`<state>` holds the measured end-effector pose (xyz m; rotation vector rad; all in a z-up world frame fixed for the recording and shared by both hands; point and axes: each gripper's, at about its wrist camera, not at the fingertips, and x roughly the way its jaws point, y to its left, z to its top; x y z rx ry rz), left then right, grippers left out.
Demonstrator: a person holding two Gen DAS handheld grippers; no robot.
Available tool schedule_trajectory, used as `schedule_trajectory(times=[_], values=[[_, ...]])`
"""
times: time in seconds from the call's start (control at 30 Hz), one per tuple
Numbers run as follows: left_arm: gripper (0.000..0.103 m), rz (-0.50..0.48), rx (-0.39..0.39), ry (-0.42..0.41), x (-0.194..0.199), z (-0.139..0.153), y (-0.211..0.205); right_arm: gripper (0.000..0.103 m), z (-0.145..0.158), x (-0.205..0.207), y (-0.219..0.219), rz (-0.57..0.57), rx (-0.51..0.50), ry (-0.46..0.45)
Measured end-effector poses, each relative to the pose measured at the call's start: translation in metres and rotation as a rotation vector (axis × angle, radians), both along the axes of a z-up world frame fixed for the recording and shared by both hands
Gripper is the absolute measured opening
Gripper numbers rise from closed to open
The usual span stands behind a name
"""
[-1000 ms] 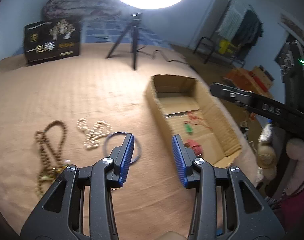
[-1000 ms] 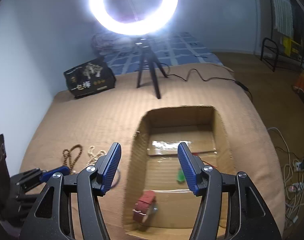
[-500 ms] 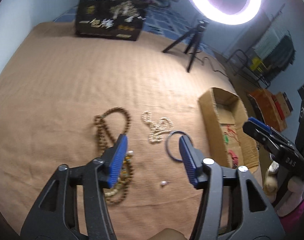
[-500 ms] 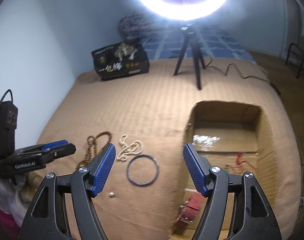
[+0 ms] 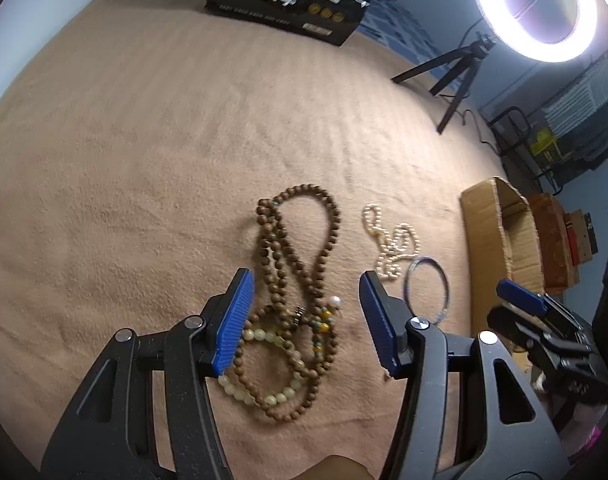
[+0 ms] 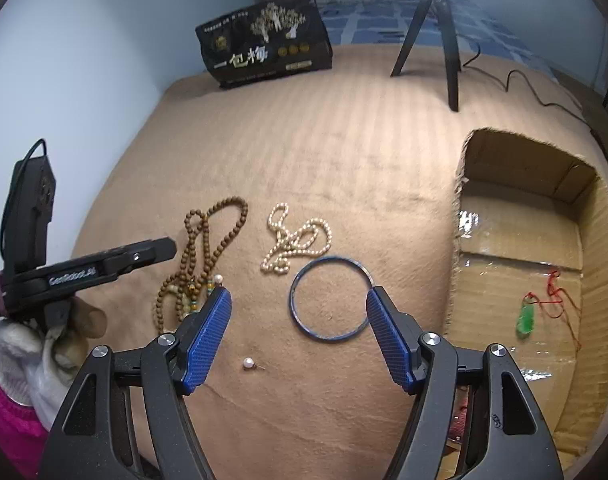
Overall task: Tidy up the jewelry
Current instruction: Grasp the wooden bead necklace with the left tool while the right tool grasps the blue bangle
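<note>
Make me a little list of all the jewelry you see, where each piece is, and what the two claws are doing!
left claw: open, over the brown bead necklace
right claw: open, over the blue bangle
pearl strand: on the blanket, between necklace and bangle
loose pearl stud: on blanket, near right claw
cardboard box: holds green pendant on red cord
</note>
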<state>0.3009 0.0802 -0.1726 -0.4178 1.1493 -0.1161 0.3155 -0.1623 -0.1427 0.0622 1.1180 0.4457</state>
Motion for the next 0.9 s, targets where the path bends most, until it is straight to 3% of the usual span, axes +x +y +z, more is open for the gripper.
schedule_trajectory(times=[0.3, 0.6, 0.73, 0.9], values=[[0.056, -0.001, 0.011, 0.043, 0.016, -0.022, -0.003, 0.07, -0.015, 0.007, 0.01, 0.013, -0.004, 0.045], [0.056, -0.005, 0.015, 0.072, 0.028, -0.039, -0.012, 0.069, -0.036, 0.012, 0.029, 0.062, -0.077, 0.059], [0.057, -0.029, 0.058, 0.067, 0.031, -0.041, -0.023, 0.069, -0.048, 0.013, 0.037, 0.081, -0.135, 0.057], [0.058, -0.069, 0.154, 0.049, 0.033, -0.044, -0.039, 0.06, -0.06, 0.016, 0.048, 0.103, -0.194, 0.062]])
